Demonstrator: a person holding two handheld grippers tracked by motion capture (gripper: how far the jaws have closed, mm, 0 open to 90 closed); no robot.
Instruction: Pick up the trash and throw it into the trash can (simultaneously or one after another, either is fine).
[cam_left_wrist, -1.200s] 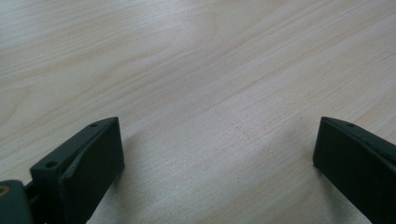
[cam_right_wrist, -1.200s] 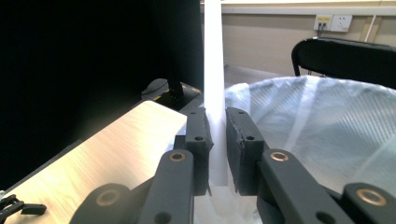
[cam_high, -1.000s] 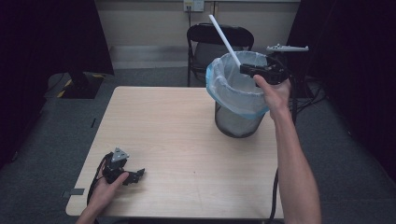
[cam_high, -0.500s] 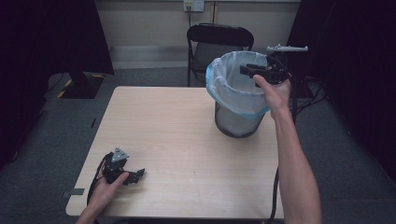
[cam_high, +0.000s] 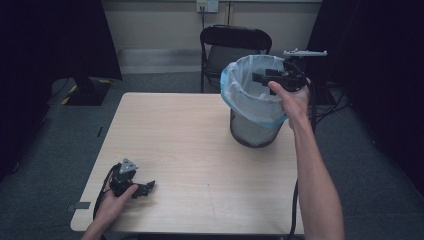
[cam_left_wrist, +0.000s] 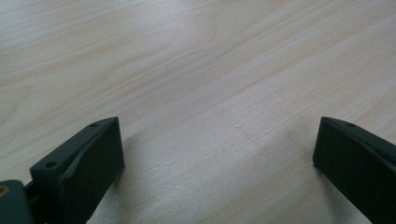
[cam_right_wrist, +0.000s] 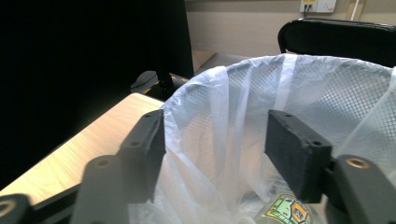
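Hovering over the mesh bin (cam_high: 255, 122) at the table's (cam_high: 200, 150) far right corner, the right gripper (cam_high: 265, 77) has its jaws wide apart and empty. The thin plastic liner (cam_right_wrist: 215, 140) looks light, soft and slippery, best pinched at the folded rim. A labelled bottle (cam_right_wrist: 285, 212) lies inside. The left gripper (cam_high: 142, 189) rests wide open on the tabletop.

Matt wood table (cam_high: 200, 145), mesh bin (cam_high: 255, 127)

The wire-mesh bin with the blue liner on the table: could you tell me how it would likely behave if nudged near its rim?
The mesh bin is tall and looks light, so a push near the rim would probably tip it. The thin liner looks floppy, likely to crumple rather than resist. The smooth wooden table might let it slide.
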